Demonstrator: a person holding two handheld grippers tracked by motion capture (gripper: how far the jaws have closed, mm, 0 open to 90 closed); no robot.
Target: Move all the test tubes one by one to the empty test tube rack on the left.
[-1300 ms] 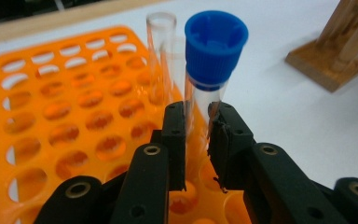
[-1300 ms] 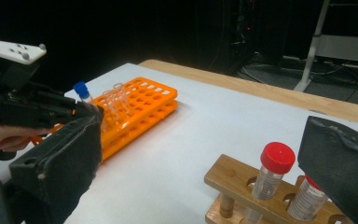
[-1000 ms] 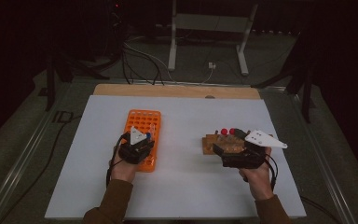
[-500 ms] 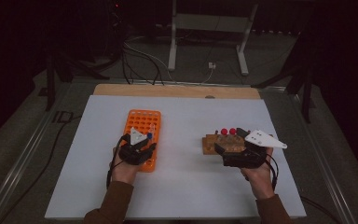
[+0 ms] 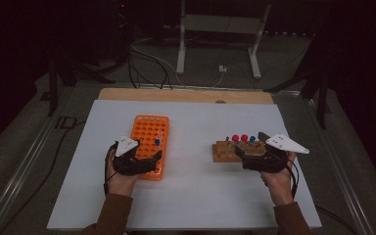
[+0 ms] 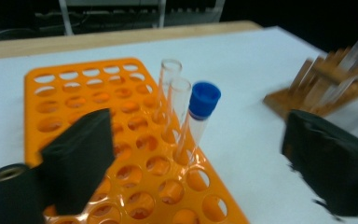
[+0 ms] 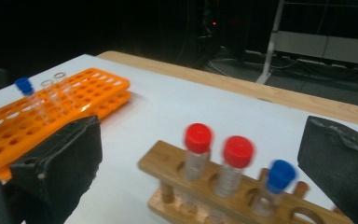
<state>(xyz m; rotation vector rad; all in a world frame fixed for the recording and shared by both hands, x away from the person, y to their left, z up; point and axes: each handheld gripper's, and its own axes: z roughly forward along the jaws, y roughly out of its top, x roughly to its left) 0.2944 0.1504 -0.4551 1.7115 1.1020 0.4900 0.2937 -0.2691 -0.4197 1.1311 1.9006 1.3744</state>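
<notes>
Tubes w/ blue cap (image 6: 204,97) in orange rack (image 6: 70,88), left gripper (image 6: 200,158) spread, right gripper (image 7: 200,168) spread, no legible writing

We see a white-topped bench (image 5: 200,196) with a pale wooden strip (image 5: 186,95) along its far edge. Beyond it, on the grey floor (image 5: 293,73), stands a light metal stand (image 5: 220,29), and black cables (image 5: 147,63) trail nearby.

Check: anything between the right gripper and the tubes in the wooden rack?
Nothing visible. The right gripper is open, and the two red-capped tubes and the blue-capped tube stand in the wooden rack directly ahead, between its jaws.
</notes>
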